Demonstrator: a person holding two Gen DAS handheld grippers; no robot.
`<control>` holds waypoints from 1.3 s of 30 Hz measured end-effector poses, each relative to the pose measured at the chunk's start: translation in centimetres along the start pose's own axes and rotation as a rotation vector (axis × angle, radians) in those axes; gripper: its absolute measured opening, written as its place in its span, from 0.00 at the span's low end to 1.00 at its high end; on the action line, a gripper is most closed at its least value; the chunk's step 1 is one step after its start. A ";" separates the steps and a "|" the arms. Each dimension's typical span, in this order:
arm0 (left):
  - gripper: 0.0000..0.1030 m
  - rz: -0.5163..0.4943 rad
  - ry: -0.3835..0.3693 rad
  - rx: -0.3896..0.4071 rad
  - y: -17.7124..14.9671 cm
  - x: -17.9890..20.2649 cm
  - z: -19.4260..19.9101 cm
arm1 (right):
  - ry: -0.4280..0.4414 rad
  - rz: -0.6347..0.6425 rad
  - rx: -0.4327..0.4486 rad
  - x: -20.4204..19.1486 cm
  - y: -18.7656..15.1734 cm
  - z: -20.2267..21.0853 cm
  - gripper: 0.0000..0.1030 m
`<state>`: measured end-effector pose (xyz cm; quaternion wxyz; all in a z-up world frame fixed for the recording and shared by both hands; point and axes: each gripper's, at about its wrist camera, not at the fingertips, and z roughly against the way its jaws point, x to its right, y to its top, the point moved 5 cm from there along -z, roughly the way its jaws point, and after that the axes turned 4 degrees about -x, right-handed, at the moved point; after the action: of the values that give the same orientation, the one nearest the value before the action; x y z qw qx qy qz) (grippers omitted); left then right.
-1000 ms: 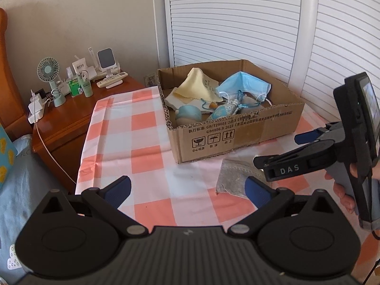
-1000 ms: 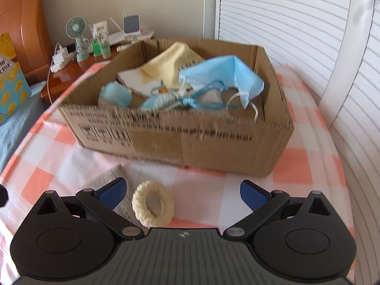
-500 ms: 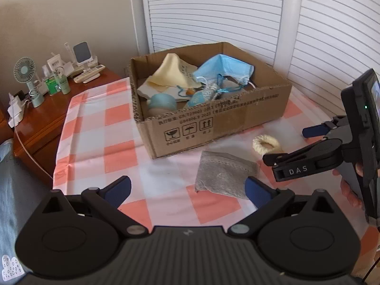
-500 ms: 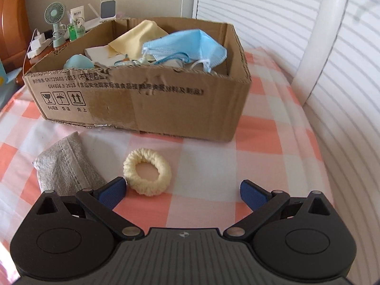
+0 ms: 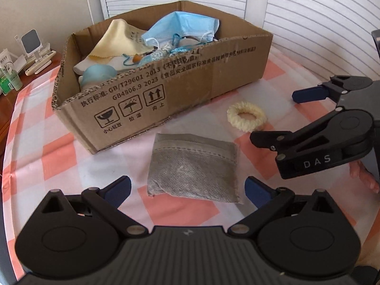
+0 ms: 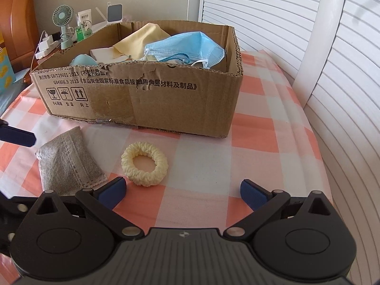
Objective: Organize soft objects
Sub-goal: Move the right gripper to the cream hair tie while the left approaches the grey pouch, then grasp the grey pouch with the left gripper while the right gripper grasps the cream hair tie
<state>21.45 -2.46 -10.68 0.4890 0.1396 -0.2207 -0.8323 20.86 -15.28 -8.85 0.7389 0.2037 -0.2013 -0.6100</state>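
Observation:
A grey fabric pouch (image 5: pixel 193 165) lies flat on the checked cloth, just ahead of my open left gripper (image 5: pixel 187 187), whose blue pads flank its near edge. A cream scrunchie (image 5: pixel 247 116) sits to its right. In the right wrist view the scrunchie (image 6: pixel 144 167) lies just ahead of my open right gripper (image 6: pixel 182 191), toward its left pad, with the pouch (image 6: pixel 68 161) further left. The cardboard box (image 6: pixel 147 99) behind them holds a blue face mask (image 6: pixel 187 48), a yellow cloth (image 6: pixel 140 39) and other soft items. The right gripper (image 5: pixel 280 116) shows open in the left wrist view.
A nightstand (image 6: pixel 51 48) at the back left carries a small fan (image 6: pixel 63 20), bottles and a charger. White louvred doors (image 6: pixel 273 11) close off the back and right. The checked cloth (image 6: pixel 261 147) drops off at the right edge. A hand (image 5: pixel 365 175) holds the right gripper.
Both grippers have moved down and closer to the cloth. The pouch now sits between the left pads, and the scrunchie is nearer the right gripper. Both stay open.

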 end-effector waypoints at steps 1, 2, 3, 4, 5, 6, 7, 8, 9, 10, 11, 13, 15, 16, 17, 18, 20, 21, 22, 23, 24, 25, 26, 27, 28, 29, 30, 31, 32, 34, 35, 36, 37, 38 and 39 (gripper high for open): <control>0.99 0.000 0.001 -0.005 0.1 0.0 -0.2 | 0.001 0.002 0.002 0.0 0.0 0.0 1.00; 0.99 0.003 -0.008 -0.002 0.1 -0.1 -0.3 | 0.003 0.003 0.004 0.0 0.0 0.0 1.00; 0.99 0.007 -0.011 -0.003 0.1 -0.2 -0.3 | 0.004 0.005 0.004 0.0 0.0 0.0 1.00; 0.99 0.010 -0.006 -0.005 0.0 -0.4 -0.3 | 0.005 0.006 0.004 0.1 0.0 0.0 1.00; 0.99 0.014 0.001 -0.005 0.0 -0.6 -0.3 | 0.006 0.007 0.004 0.1 0.0 0.0 1.00; 0.99 0.020 0.005 -0.008 -0.1 -1.0 -0.2 | 0.005 0.007 0.004 0.0 -0.1 0.1 1.00; 0.99 0.028 0.009 -0.010 -0.3 -1.4 -0.1 | 0.005 0.007 0.005 0.0 -0.1 0.1 1.00; 0.99 0.036 0.013 -0.012 -0.4 -1.7 0.0 | 0.005 0.007 0.005 0.0 -0.1 0.0 1.00; 0.99 0.047 0.015 -0.013 -0.6 -2.1 0.1 | 0.005 0.007 0.004 0.0 -0.1 0.0 1.00; 0.99 0.059 0.016 -0.012 -0.9 -2.5 0.3 | 0.005 0.007 0.004 0.0 -0.1 0.0 1.00; 0.99 0.069 0.033 -0.015 -1.0 -3.0 0.4 | 0.005 0.008 0.004 0.0 -0.1 0.0 1.00; 1.00 0.080 0.083 -0.018 -1.4 -3.9 0.6 | 0.004 0.006 0.004 0.0 -0.1 0.1 1.00; 1.00 0.108 0.120 -0.024 -1.6 -4.9 0.9 | 0.002 0.005 0.004 0.0 -0.1 0.1 1.00; 0.99 0.130 0.137 -0.029 -1.7 -5.4 1.0 | 0.001 0.004 0.004 0.0 -0.1 0.1 1.00; 0.99 0.147 0.147 -0.034 -1.8 -5.7 1.1 | 0.001 0.004 0.003 0.0 -0.1 0.1 1.00; 0.99 0.156 0.150 -0.032 -1.7 -5.7 1.2 | 0.001 0.003 0.004 0.0 -0.1 0.1 1.00; 0.99 0.156 0.110 -0.007 -1.6 -5.1 1.6 | -0.001 0.002 0.004 -0.1 -0.1 0.1 1.00; 0.99 0.155 0.077 0.008 -1.5 -4.7 1.8 | -0.002 0.001 0.005 -0.1 -0.1 0.1 1.00; 0.99 0.156 0.037 0.026 -1.3 -4.2 2.0 | -0.002 0.001 0.006 -0.1 -0.1 0.1 1.00; 0.98 0.158 0.011 0.038 -1.0 -3.8 2.0 | -0.002 0.001 0.006 -0.1 -0.1 0.1 1.00; 0.96 0.159 -0.011 0.049 -0.9 -3.5 2.0 | -0.002 0.002 0.006 -0.1 -0.1 0.1 1.00; 0.95 0.161 -0.018 0.055 -0.6 -3.3 1.7 | -0.001 0.002 0.007 -0.1 -0.1 0.1 1.00; 0.94 0.161 -0.016 0.057 -0.4 -2.9 1.3 | 0.000 0.003 0.008 -0.1 -0.2 0.1 1.00; 0.89 0.167 -0.009 0.055 -0.2 -2.9 0.9 | 0.001 0.005 0.010 -0.1 -0.2 0.1 1.00; 0.86 0.182 -0.005 0.048 0.0 -2.8 0.6 | 0.002 0.006 0.011 -0.1 -0.2 0.2 1.00; 0.84 0.198 -0.004 0.047 0.1 -2.7 0.3 | 0.003 0.008 0.013 -0.1 -0.3 0.2 1.00; 0.81 0.208 -0.002 0.060 0.3 -2.7 0.4 | 0.005 0.009 0.014 -0.1 -0.3 0.2 1.00; 0.80 0.220 -0.004 0.063 0.5 -2.7 0.3 | 0.005 0.010 0.016 -0.1 -0.3 0.2 1.00; 0.74 0.229 -0.003 0.068 0.6 -2.7 0.4 | 0.006 0.011 0.018 -0.1 -0.4 0.3 1.00; 0.60 0.234 -0.002 0.082 1.0 -2.8 0.4 | 0.007 0.012 0.025 -0.1 -0.4 0.3 1.00; 0.50 0.233 0.007 0.086 1.1 -2.8 0.4 | 0.008 0.014 0.028 -0.1 -0.5 0.3 1.00; 0.45 0.232 0.012 0.088 1.1 -2.9 0.4 | 0.009 0.014 0.031 -0.1 -0.5 0.3 1.00; 0.44 0.239 0.008 0.090 1.0 -3.1 0.5 | 0.009 0.015 0.034 -0.1 -0.5 0.3 1.00; 0.42 0.249 0.001 0.092 0.9 -3.3 0.6 | 0.011 0.018 0.036 -0.2 -0.6 0.4 1.00; 0.42 0.259 -0.002 0.092 0.7 -3.5 0.7 | 0.014 0.023 0.036 -0.3 -0.6 0.4 1.00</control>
<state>23.35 0.48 -9.65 0.5850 0.1312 -0.2753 -0.7515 20.11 -15.14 -8.85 0.7435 0.2191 -0.2093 -0.5961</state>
